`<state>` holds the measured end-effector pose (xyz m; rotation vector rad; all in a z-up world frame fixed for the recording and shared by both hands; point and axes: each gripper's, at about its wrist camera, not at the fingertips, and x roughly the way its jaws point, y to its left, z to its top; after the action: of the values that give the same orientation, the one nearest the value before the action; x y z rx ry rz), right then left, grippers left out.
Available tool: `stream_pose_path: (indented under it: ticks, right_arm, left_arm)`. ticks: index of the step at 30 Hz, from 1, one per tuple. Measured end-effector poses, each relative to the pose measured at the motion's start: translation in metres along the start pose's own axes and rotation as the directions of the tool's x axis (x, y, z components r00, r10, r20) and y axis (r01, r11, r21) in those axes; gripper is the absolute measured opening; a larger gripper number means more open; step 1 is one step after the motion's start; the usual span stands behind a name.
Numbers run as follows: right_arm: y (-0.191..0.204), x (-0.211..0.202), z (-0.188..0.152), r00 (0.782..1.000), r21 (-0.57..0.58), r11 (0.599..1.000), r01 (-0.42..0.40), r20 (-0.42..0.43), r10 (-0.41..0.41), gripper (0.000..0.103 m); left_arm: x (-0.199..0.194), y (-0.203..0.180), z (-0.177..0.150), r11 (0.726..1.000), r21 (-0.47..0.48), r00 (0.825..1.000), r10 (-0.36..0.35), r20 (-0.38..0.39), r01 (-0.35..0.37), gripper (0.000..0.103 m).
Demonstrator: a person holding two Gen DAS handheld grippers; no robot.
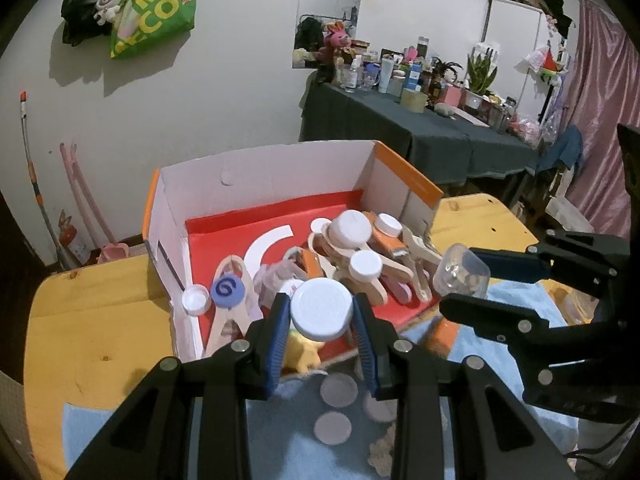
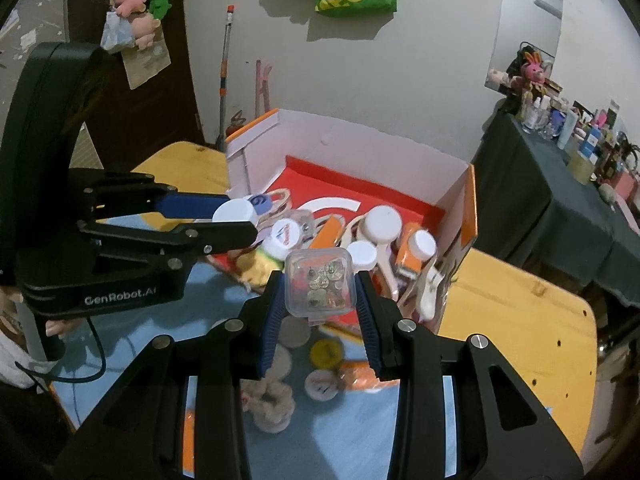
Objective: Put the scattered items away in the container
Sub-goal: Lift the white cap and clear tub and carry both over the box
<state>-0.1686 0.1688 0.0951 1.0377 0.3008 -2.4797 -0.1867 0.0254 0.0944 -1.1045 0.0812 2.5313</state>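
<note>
My left gripper point(image 1: 322, 312) is shut on a white round lid point(image 1: 321, 310), held above the near edge of the open cardboard box point(image 1: 264, 172). My right gripper point(image 2: 320, 290) is shut on a small clear plastic case of pins point(image 2: 320, 288), also over the box's near side. Each gripper shows in the other's view: the right gripper point(image 1: 464, 280) with the clear case point(image 1: 461, 271), and the left gripper point(image 2: 240, 220) with the white lid point(image 2: 235, 211). The red-floored box point(image 2: 400, 196) holds several wooden clips, white caps and a blue cap point(image 1: 227, 290).
A blue cloth point(image 2: 360, 432) on the yellow wooden table point(image 1: 92, 320) carries round pads point(image 1: 338, 390), a yellow cap point(image 2: 326, 353), a fluffy scrunchie point(image 2: 268, 400) and an orange item point(image 1: 444, 334). A cluttered dark-draped table point(image 1: 400, 128) stands behind. A hand point(image 2: 60, 326) grips the left tool.
</note>
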Motion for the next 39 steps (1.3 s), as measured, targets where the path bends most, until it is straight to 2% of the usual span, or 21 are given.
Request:
stream_pose_path:
  ticks: [7, 17, 39]
  right_arm:
    - [-0.016, 0.026, 0.013, 1.000, 0.020, 1.000, 0.012, -0.029, -0.011, 0.033]
    - [-0.033, 0.061, 0.016, 0.996, 0.049, 0.998, 0.039, -0.086, -0.035, 0.033]
    - [-0.054, 0.086, 0.011, 0.987, 0.090, 0.992, 0.092, -0.138, -0.079, 0.033]
  left_arm:
    - [0.022, 0.005, 0.019, 1.000, -0.018, 1.000, 0.005, -0.008, -0.005, 0.034]
    - [0.060, 0.006, 0.037, 0.999, -0.035, 0.998, 0.000, -0.061, -0.002, 0.034]
    - [0.103, -0.004, 0.040, 0.999, -0.046, 0.991, -0.005, -0.133, -0.002, 0.034]
